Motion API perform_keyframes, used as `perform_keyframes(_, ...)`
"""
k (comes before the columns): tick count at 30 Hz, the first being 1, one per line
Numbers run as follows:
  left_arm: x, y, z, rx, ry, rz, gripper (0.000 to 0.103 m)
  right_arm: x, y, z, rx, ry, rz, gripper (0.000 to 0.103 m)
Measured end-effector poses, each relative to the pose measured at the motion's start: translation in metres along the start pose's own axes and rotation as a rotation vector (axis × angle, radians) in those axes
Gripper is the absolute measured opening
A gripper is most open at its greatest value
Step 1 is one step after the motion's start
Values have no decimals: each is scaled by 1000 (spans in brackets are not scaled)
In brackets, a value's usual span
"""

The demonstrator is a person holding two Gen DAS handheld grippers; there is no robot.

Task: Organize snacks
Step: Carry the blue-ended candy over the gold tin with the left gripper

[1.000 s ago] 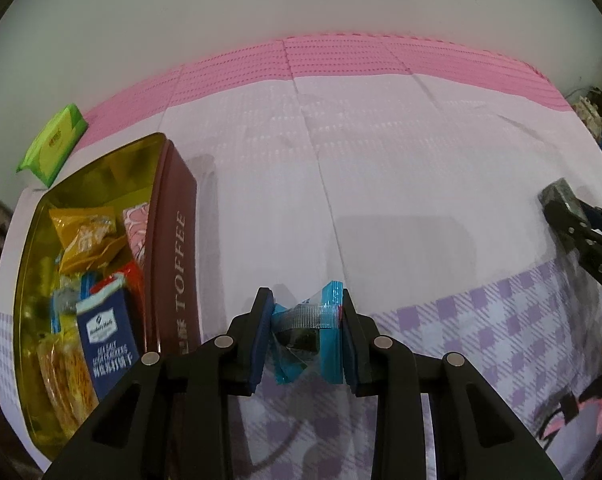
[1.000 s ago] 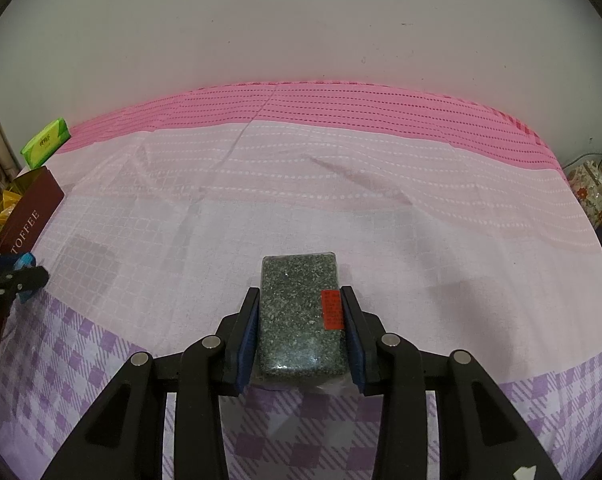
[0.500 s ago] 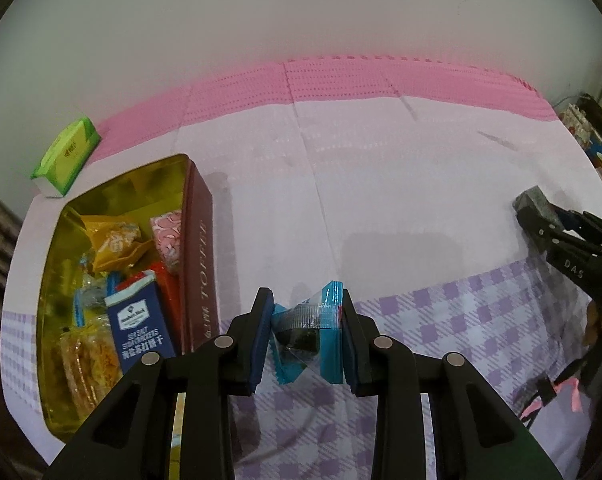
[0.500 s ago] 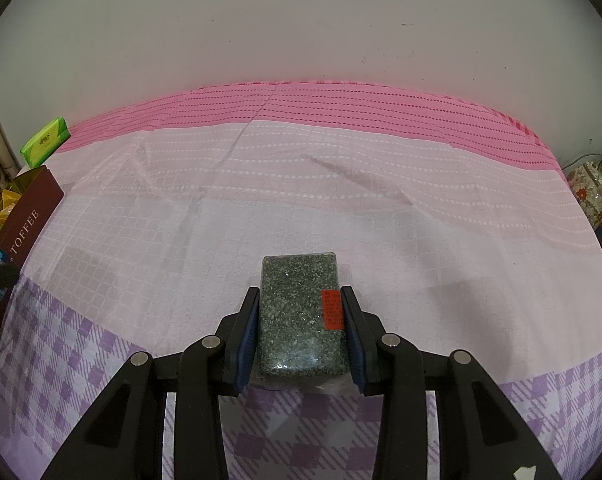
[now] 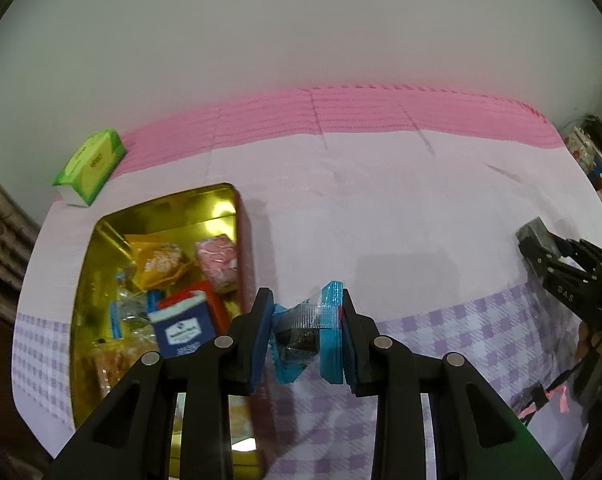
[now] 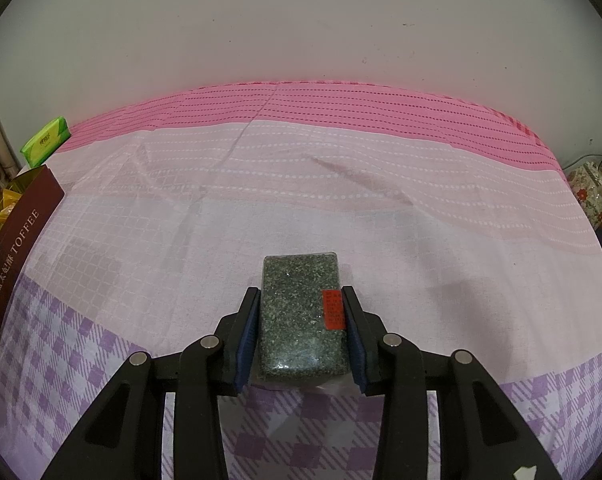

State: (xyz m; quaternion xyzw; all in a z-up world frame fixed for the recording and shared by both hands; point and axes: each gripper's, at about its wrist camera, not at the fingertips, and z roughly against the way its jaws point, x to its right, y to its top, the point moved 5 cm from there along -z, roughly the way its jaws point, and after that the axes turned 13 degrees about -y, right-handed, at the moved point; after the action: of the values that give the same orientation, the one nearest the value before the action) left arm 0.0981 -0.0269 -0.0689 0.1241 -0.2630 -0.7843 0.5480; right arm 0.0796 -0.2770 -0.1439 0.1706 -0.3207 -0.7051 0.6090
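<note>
My left gripper [image 5: 303, 330] is shut on a small blue-edged clear snack packet [image 5: 305, 334], held in the air just right of the open gold toffee tin [image 5: 217, 194]. The tin holds several snacks, among them a blue box [image 5: 185, 330], an orange packet [image 5: 159, 264] and a pink packet [image 5: 217, 264]. My right gripper [image 6: 301, 332] is shut on a dark green speckled block pack with a red label [image 6: 301, 316], above the tablecloth. It also shows at the right edge of the left wrist view [image 5: 557, 264]. The tin's maroon side [image 6: 13, 256] shows far left in the right wrist view.
A green tissue pack [image 5: 91, 166] lies at the back left by the wall, also in the right wrist view [image 6: 45, 142]. A pink and purple checked cloth [image 6: 341, 208] covers the table. Clutter stands beyond the right table edge [image 6: 591, 192].
My left gripper has risen and shifted left with the packet, so the tin's inside now shows more fully. My right gripper and its pack have stayed still.
</note>
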Motion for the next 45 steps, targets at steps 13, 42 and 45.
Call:
perform_keyframes(13,-50,-8,8,-12,73,26,32,0,0,0,0,-1,-1,38)
perform_keyframes(42,-112,-26,-14,-80,144,125,32,-1,0,0,0,-2,0,39)
perform_keyframes(45,-112,-27,-14,-78,144,123,32,-1,0,0,0,-2,1,39)
